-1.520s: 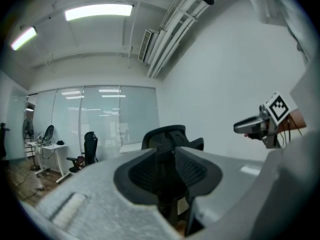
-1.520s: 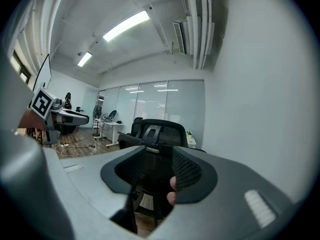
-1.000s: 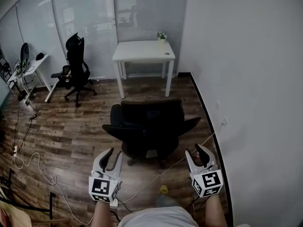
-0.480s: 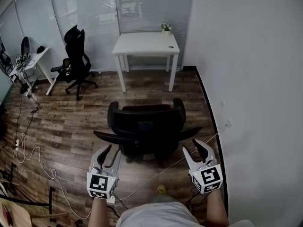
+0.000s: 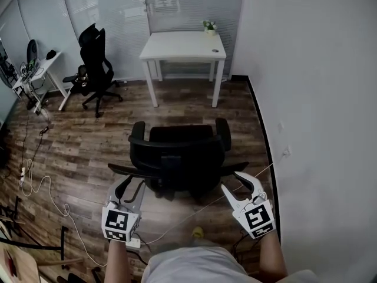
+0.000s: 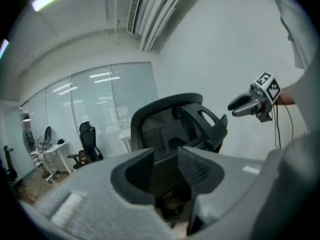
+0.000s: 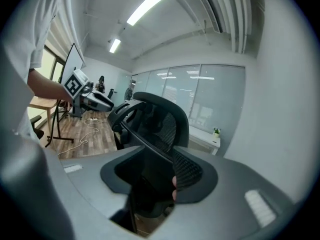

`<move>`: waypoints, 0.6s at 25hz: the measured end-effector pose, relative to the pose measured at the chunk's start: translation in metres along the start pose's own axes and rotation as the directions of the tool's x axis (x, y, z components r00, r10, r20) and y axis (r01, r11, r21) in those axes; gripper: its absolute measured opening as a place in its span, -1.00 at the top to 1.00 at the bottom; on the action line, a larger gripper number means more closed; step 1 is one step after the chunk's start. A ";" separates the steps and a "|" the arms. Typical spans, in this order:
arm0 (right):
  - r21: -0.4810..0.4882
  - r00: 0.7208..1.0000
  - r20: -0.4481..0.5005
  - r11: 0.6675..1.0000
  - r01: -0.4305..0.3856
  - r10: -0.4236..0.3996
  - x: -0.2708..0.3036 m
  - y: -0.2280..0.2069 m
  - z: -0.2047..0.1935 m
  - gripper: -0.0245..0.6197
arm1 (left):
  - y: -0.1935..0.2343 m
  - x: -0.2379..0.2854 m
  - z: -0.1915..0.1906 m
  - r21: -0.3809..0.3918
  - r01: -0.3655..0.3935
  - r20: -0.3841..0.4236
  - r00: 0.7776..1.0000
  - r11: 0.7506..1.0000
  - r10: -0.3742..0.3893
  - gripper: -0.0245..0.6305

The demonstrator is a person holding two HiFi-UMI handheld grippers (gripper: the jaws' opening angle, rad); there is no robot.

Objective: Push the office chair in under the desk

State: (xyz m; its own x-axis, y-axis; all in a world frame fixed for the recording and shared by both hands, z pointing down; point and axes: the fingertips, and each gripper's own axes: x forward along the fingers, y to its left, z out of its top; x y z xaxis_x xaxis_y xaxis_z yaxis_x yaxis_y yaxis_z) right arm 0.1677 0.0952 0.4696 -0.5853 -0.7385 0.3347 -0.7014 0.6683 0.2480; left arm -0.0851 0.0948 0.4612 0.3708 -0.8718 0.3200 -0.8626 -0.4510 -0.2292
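The black office chair [image 5: 179, 152] stands on the wood floor with its back toward me, well short of the white desk [image 5: 182, 43] at the far wall. My left gripper [image 5: 131, 186] hangs just below the chair's left armrest [image 5: 118, 170]. Its jaws are opening with nothing between them, and the mesh backrest [image 6: 170, 126] shows beyond the gap. My right gripper [image 5: 231, 181] is open beside the right armrest [image 5: 238, 167]. In the right gripper view that armrest [image 7: 145, 139] runs slantwise close ahead of my right gripper [image 7: 152, 166]; I cannot tell whether it touches.
A second black chair [image 5: 94, 69] and another desk [image 5: 41, 78] with gear stand at the far left. White cables [image 5: 35, 187] trail over the floor at the left and one [image 5: 206, 208] runs under the chair. The white wall [image 5: 318, 99] is close on the right. A small plant [image 5: 209, 25] sits on the desk.
The chair has turned so its back squares up to me. Both grippers have risen closer to the armrests. The left jaws have widened.
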 end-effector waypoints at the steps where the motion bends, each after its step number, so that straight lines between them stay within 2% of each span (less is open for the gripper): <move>1: -0.018 1.000 -0.008 1.000 -0.010 0.010 0.002 -0.001 -0.001 0.44 | 0.000 0.002 0.000 0.007 0.005 -0.010 1.000 1.000 -0.005 0.46; 7: -0.137 0.994 -0.103 0.989 -0.059 0.045 0.016 0.001 -0.011 0.43 | 0.000 0.014 -0.010 0.108 0.059 -0.075 0.996 0.992 -0.051 0.42; 11: -0.214 0.986 -0.166 0.974 -0.068 0.032 0.027 0.003 -0.017 0.43 | 0.003 0.025 -0.019 0.168 0.107 -0.120 0.989 0.980 -0.088 0.34; 13: -0.247 0.980 -0.198 0.966 -0.080 0.030 0.032 0.003 -0.015 0.43 | 0.003 0.029 -0.022 0.199 0.147 -0.146 0.982 0.969 -0.119 0.33; 15: -0.291 0.970 -0.240 0.951 -0.101 0.030 0.038 0.002 -0.014 0.43 | 0.004 0.034 -0.025 0.259 0.194 -0.190 0.971 0.946 -0.147 0.28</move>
State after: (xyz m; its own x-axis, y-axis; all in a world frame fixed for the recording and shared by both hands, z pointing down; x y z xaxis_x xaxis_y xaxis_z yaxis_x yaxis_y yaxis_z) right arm 0.1493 0.0697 0.4959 -0.4914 -0.6753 0.5500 -0.4896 0.7365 0.4668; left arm -0.0841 0.0677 0.4941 0.4218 -0.7435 0.5190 -0.6546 -0.6458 -0.3930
